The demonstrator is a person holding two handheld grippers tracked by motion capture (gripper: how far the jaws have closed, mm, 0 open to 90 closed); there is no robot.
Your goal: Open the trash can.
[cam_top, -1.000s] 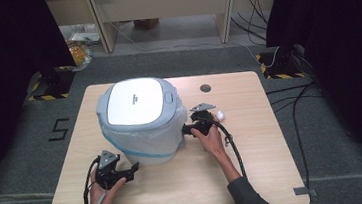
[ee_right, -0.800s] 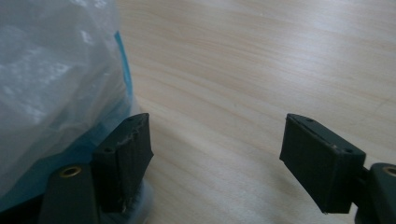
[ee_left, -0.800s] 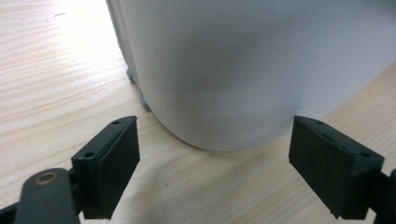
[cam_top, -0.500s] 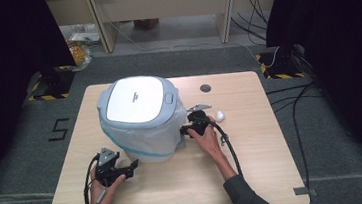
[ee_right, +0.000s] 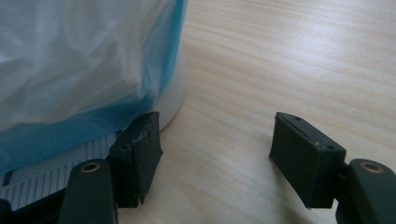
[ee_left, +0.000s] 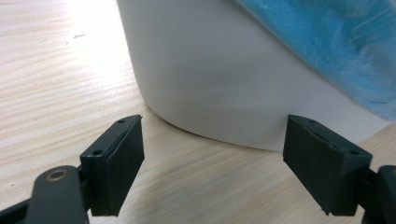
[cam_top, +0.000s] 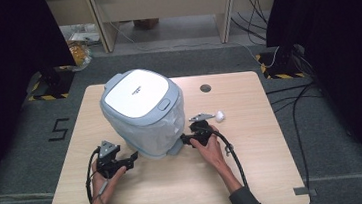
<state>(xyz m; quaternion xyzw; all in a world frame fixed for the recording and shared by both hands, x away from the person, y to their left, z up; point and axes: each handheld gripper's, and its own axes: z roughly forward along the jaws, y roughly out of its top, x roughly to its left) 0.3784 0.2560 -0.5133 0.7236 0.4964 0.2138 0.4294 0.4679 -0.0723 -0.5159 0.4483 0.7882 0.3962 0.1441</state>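
Note:
A white bin (cam_top: 142, 113) with a grey-rimmed lid and a blue plastic liner stands on the wooden table (cam_top: 256, 175). My left gripper (cam_top: 133, 158) lies at the bin's near left, pointing at its white base (ee_left: 210, 70). Its jaws have just been closing and stand open (ee_left: 212, 135), with nothing between the pads. My right gripper (cam_top: 185, 140) is at the bin's near right, by the grey ribbed pedal (ee_right: 42, 179). Its jaws have also been closing but are still open (ee_right: 217, 135) over bare wood. Its left fingertip (ee_right: 140, 144) is close beside the bin's foot.
A small white object (cam_top: 219, 115) lies on the table just beyond the right hand. A round hole (cam_top: 205, 88) is in the tabletop behind it. Cables trail from both grippers toward the near edge. The blue liner (ee_left: 327, 42) hangs low over the bin's side.
My right gripper has slid nearer and lower toward the bin's foot. The left hand and the bin have barely moved.

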